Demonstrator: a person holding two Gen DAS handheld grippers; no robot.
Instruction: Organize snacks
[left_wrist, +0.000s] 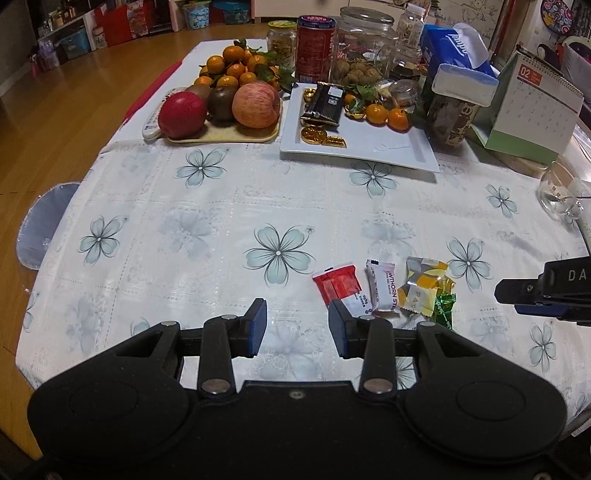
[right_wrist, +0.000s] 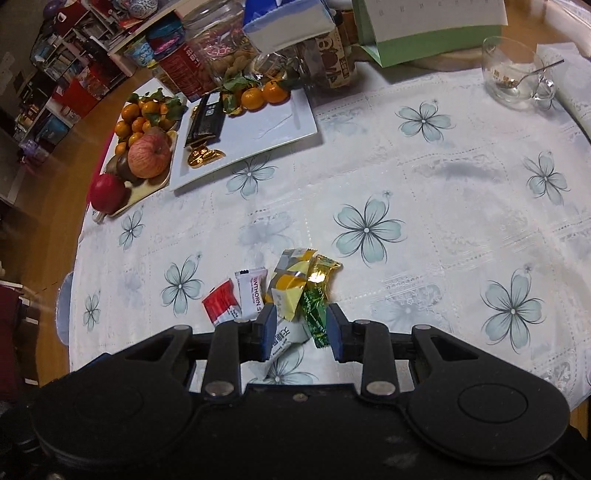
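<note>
Several wrapped snacks lie in a cluster on the flowered tablecloth: a red-and-white packet (left_wrist: 338, 286) (right_wrist: 220, 302), a white hawthorn stick (left_wrist: 382, 290) (right_wrist: 252, 291), a yellow pastry packet (left_wrist: 424, 288) (right_wrist: 290, 284) and a green-gold candy (left_wrist: 444, 306) (right_wrist: 317, 302). My left gripper (left_wrist: 297, 328) is open and empty, just left of the cluster. My right gripper (right_wrist: 301, 334) is open, its fingers either side of the near ends of the yellow packet and the green candy; it shows at the right edge of the left wrist view (left_wrist: 517, 291). A white square plate (left_wrist: 388, 144) (right_wrist: 280, 122) holds a black snack bar, gold coins and tangerines.
A tray of apples, kiwis and tangerines (left_wrist: 225, 107) (right_wrist: 142, 151) stands left of the plate. Jars, a red tin (left_wrist: 314, 48), a tissue box (left_wrist: 458, 48) and a desk calendar (left_wrist: 532, 107) line the back. A glass cup with a spoon (right_wrist: 515, 74) stands at the far right.
</note>
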